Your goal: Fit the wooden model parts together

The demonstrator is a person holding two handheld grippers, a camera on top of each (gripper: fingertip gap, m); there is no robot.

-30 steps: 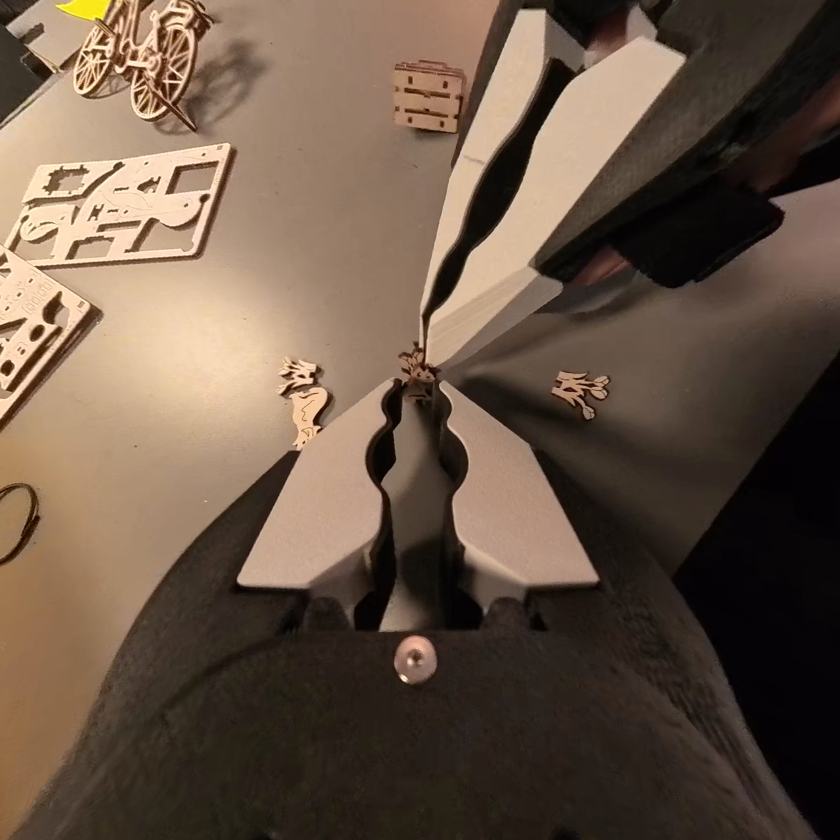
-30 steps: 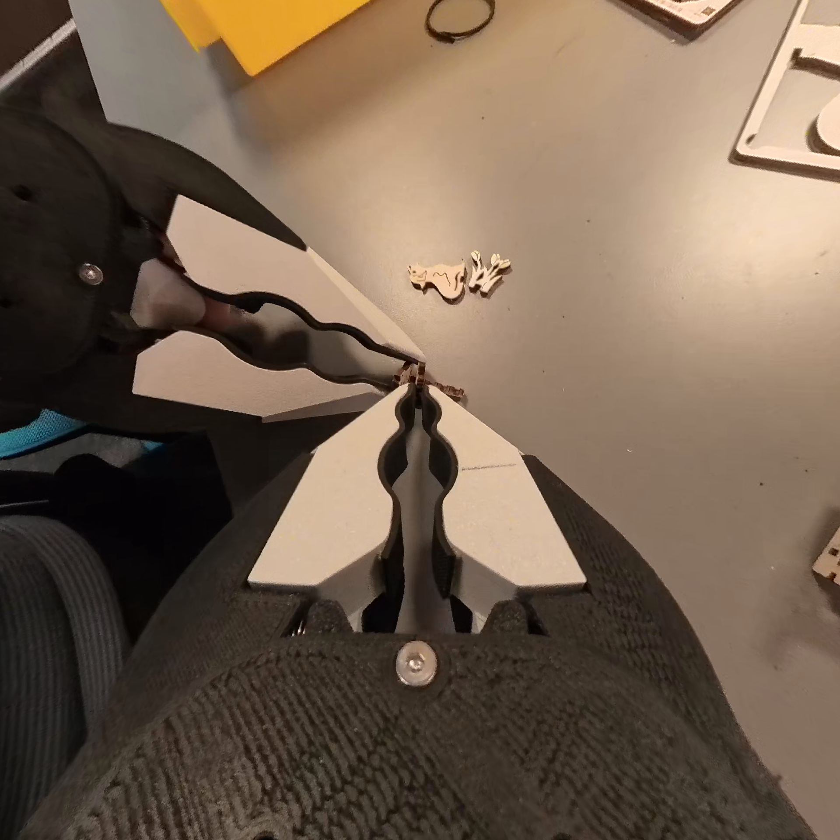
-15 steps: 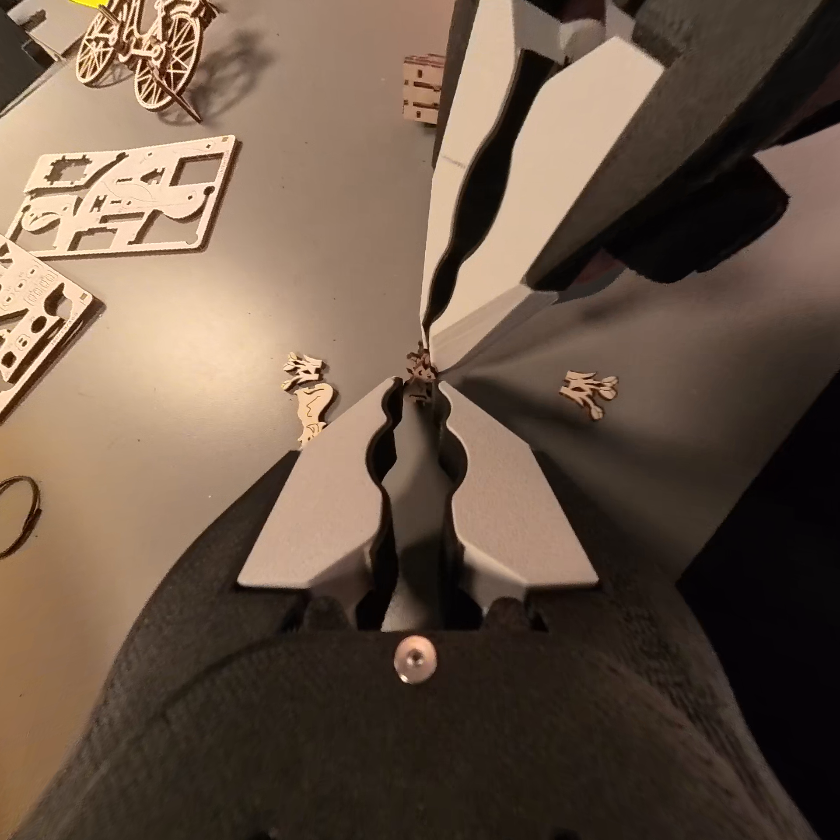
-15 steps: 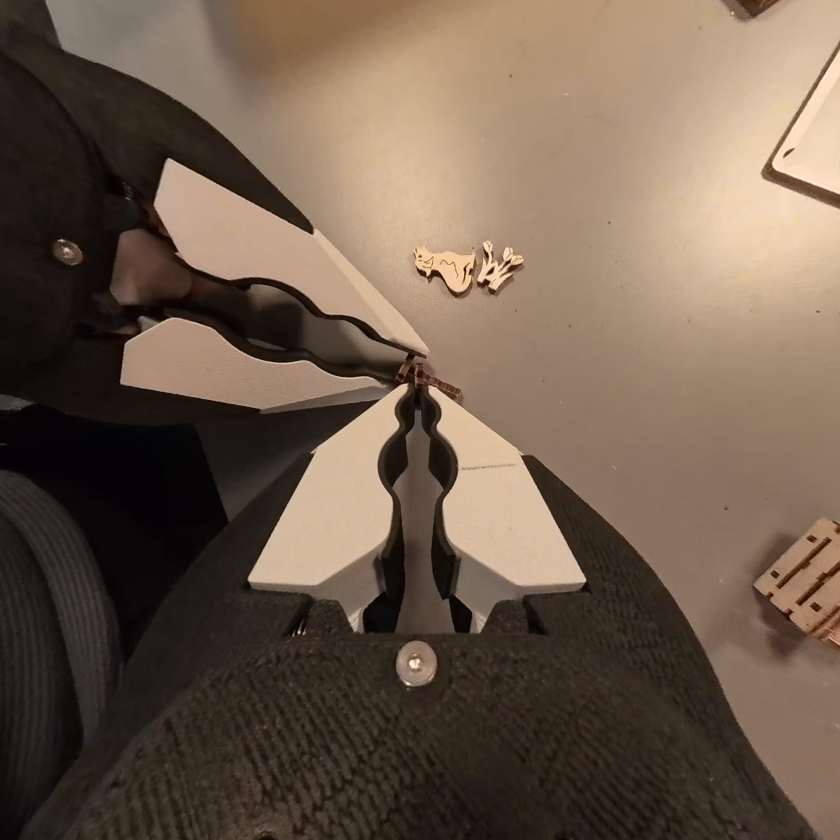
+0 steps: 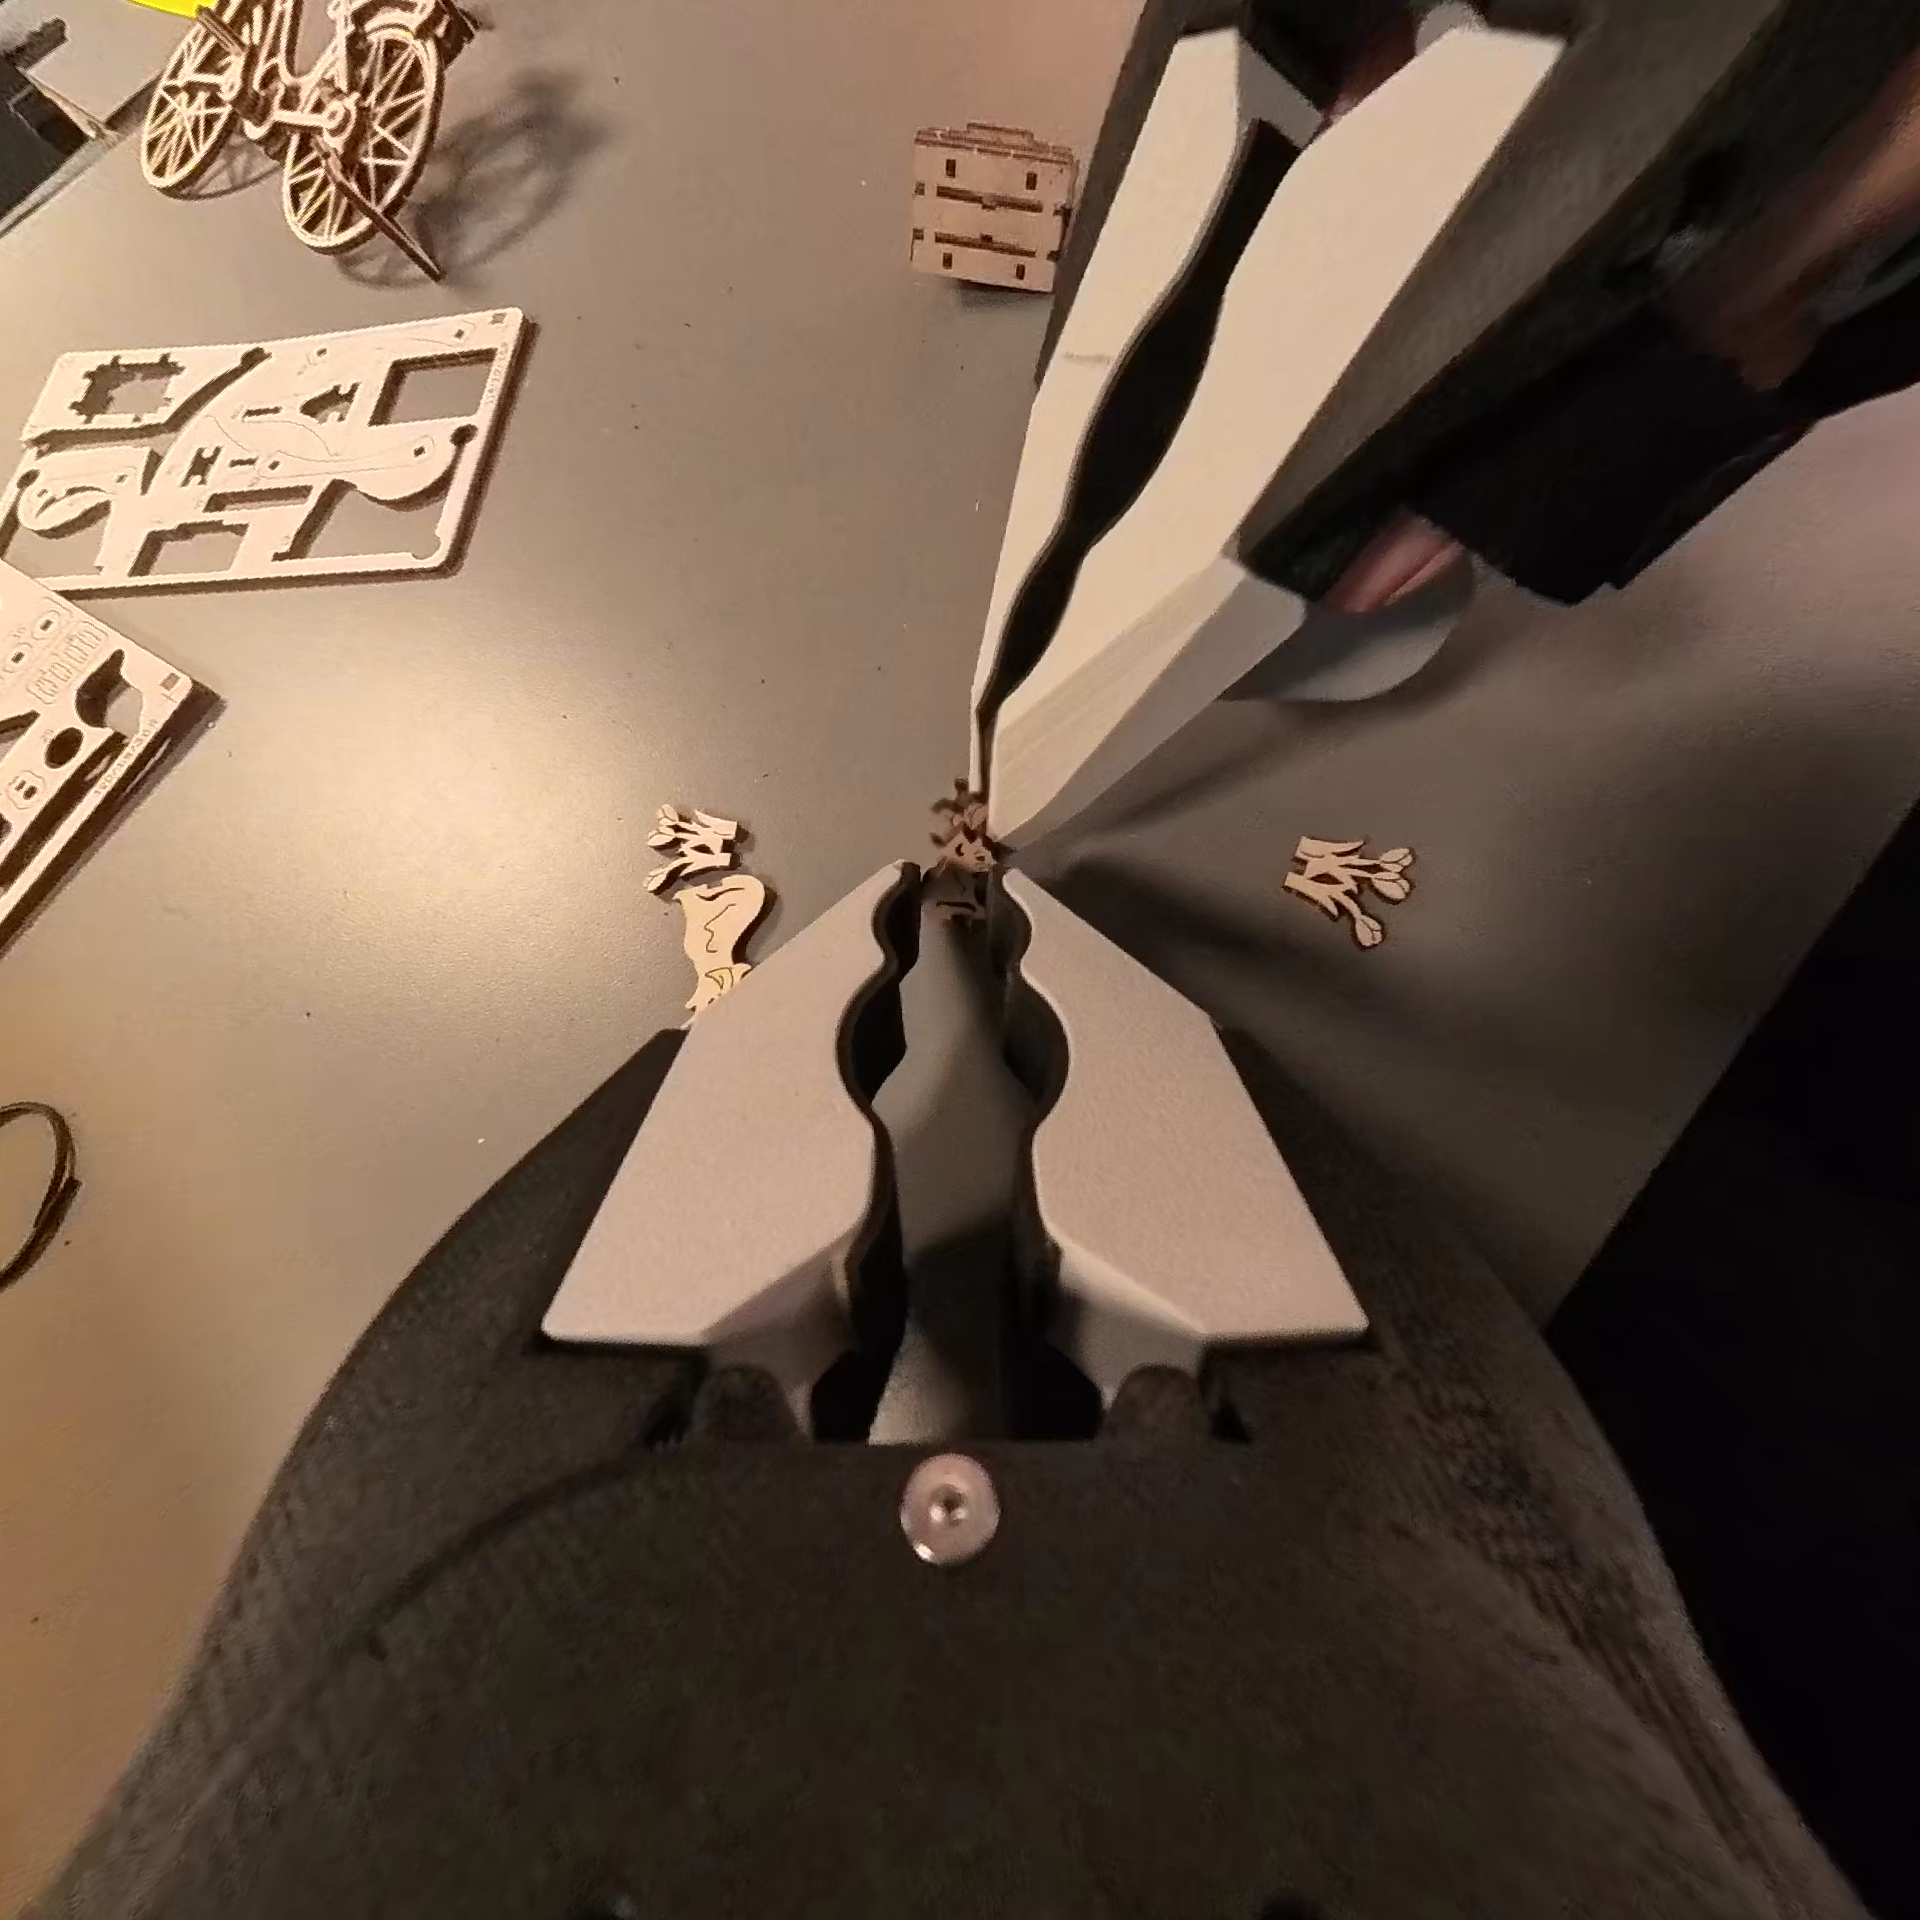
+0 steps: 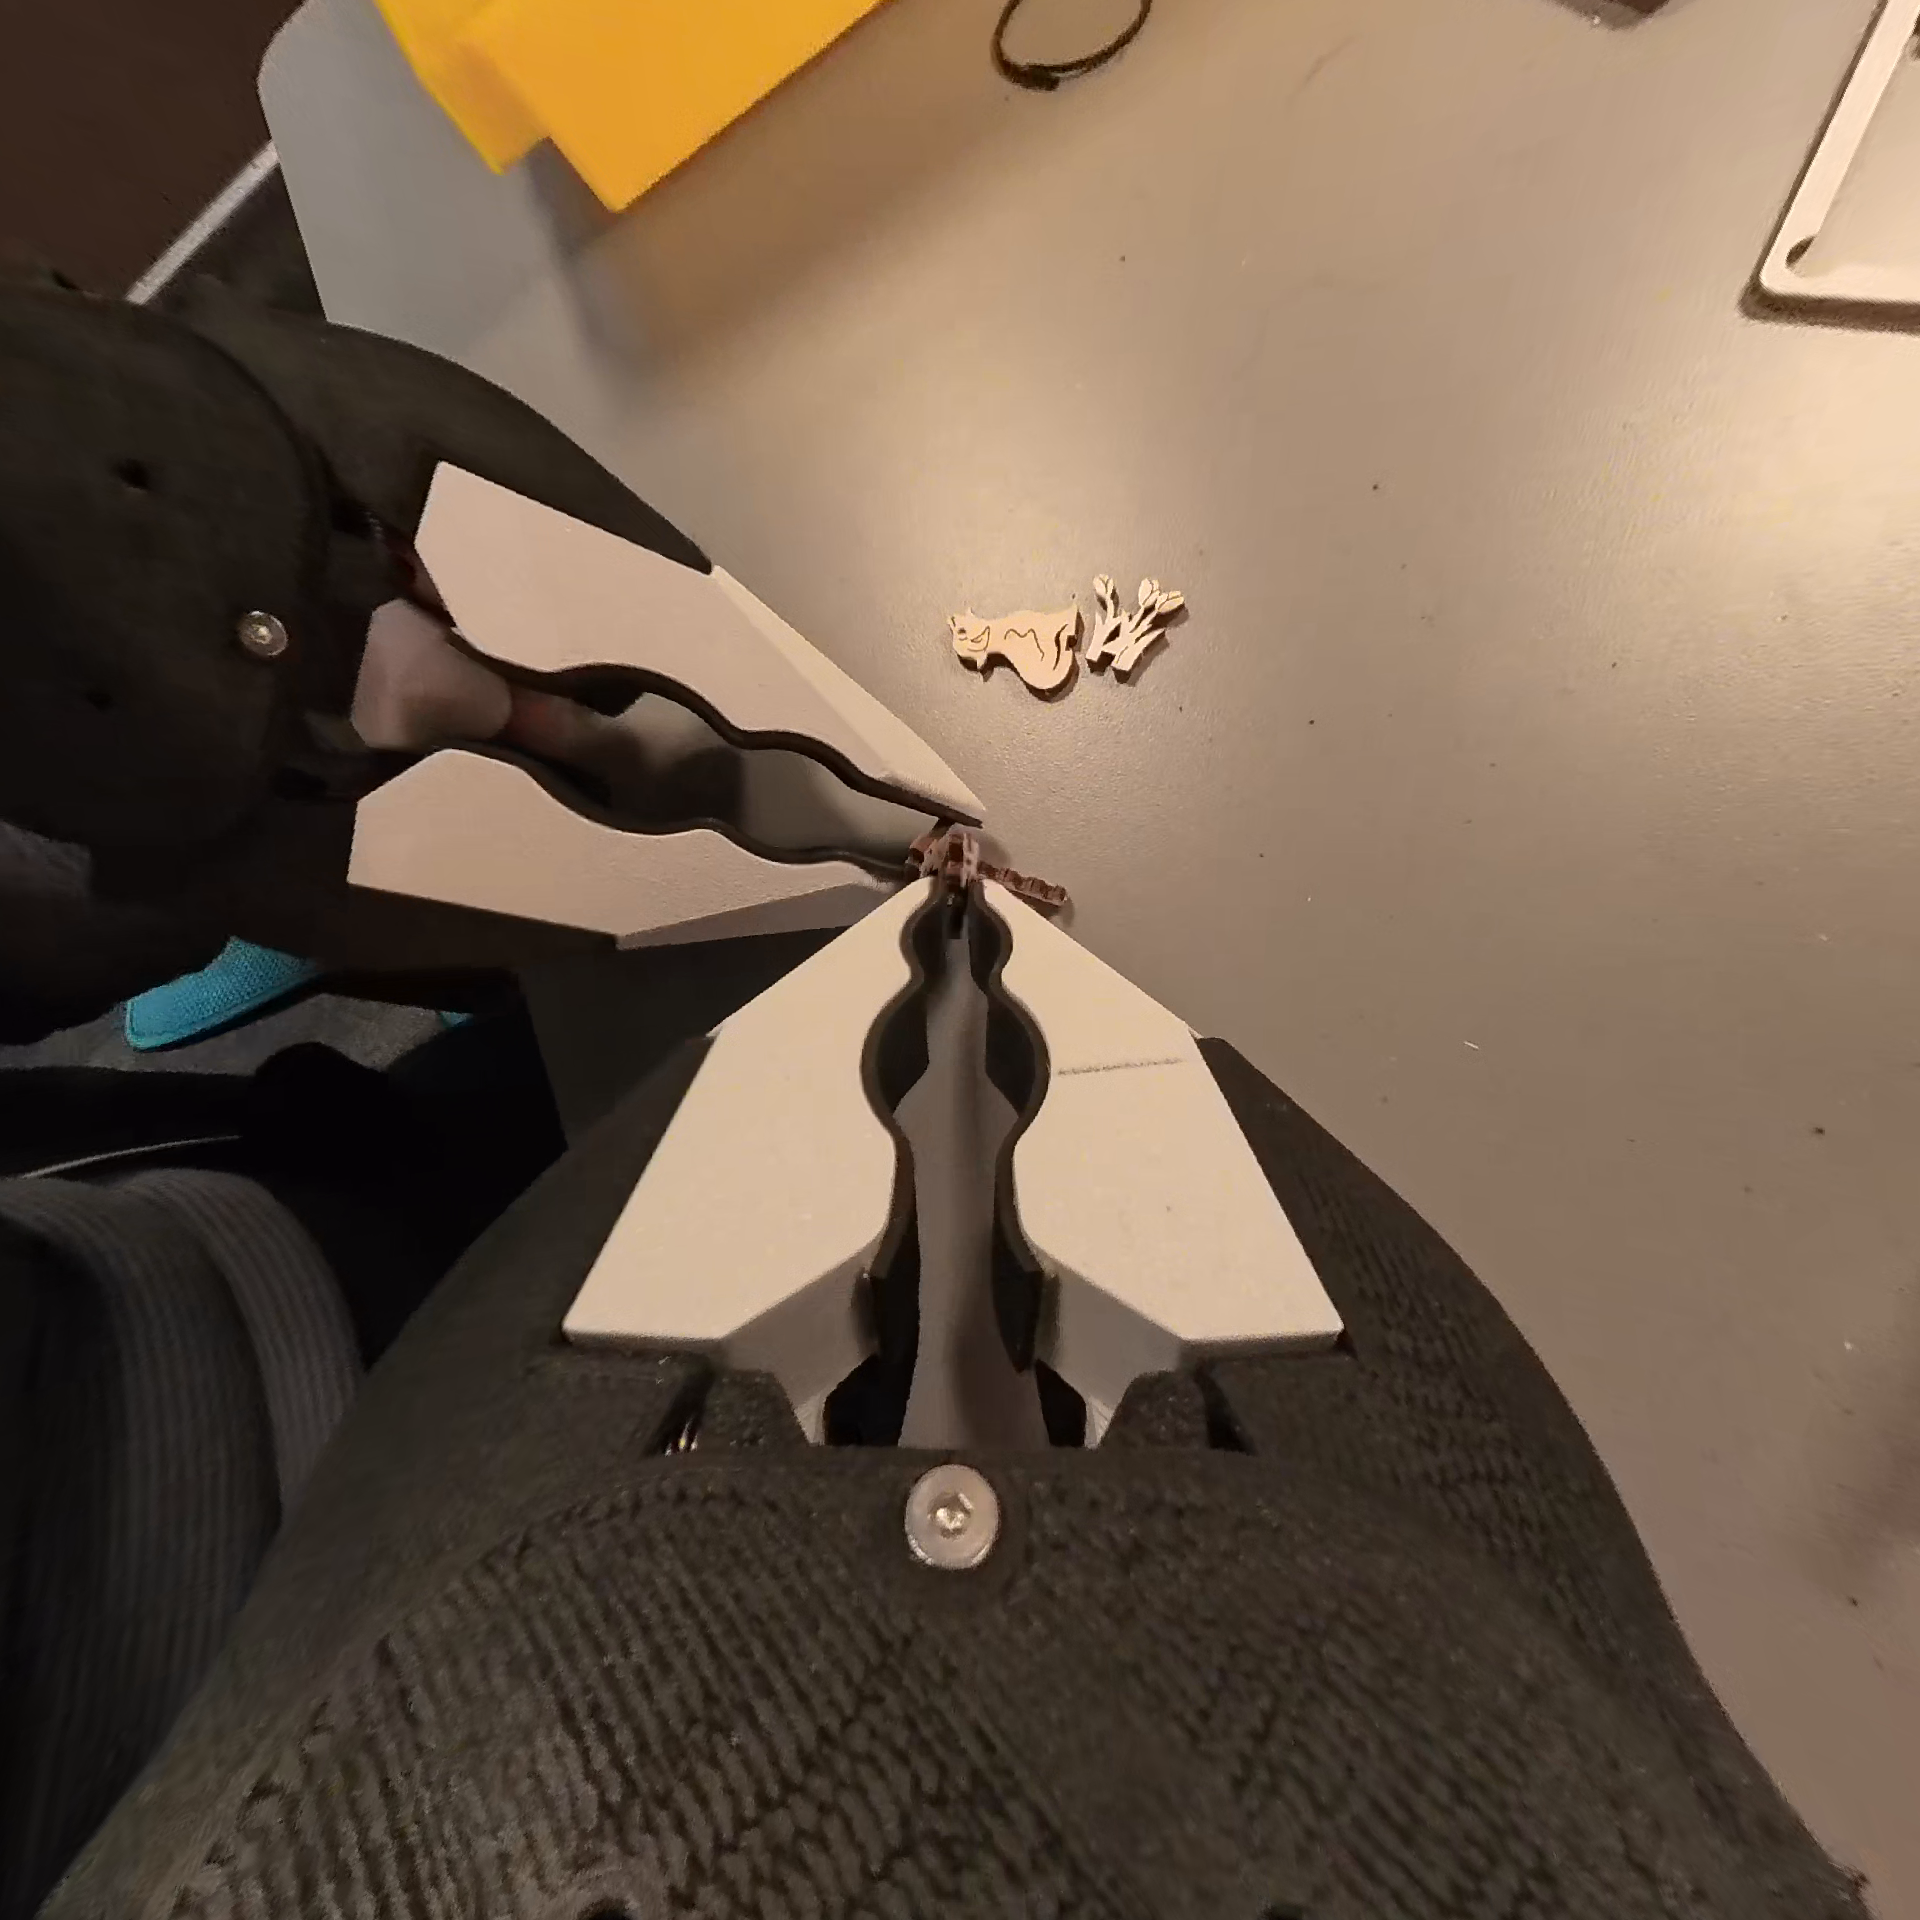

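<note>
Both grippers meet tip to tip over the grey table (image 5: 727,520): L gripper (image 5: 954,883) pinched tight on a small wooden part (image 5: 961,902), R gripper (image 6: 951,902) likewise nipped down on a second wooden part (image 6: 1023,885), a thin toothed strip sticking out to the right of its tips; the 2 bits touch at the join, but whether they're seated together can't be told. L wrist view, going left to right: black loop (image 5: 42,1184) at the edge, 2 punched-out sheets (image 5: 260,457), a built wooden bicycle (image 5: 301,125) standing up top, 1 squirrel-like cutout (image 5: 722,935) w/ 1 leafy cutout (image 5: 694,842) touching it, a small slotted wooden box (image 5: 992,208), then the R gripper coming in from upper right, and 1 more leafy cutout (image 5: 1345,878) lying alone on the far right. R wrist view shows none of the bicycle, box or lone leafy piece; it has instead a dark ribbed sleeve (image 6: 135,1351) low left, a teal scrap (image 6: 208,997), the L gripper from the side w/ tips closed, a yellow object (image 6: 644,94) at the top, the same squirrel + leaf pair, and 1 sheet corner at far right.
</note>
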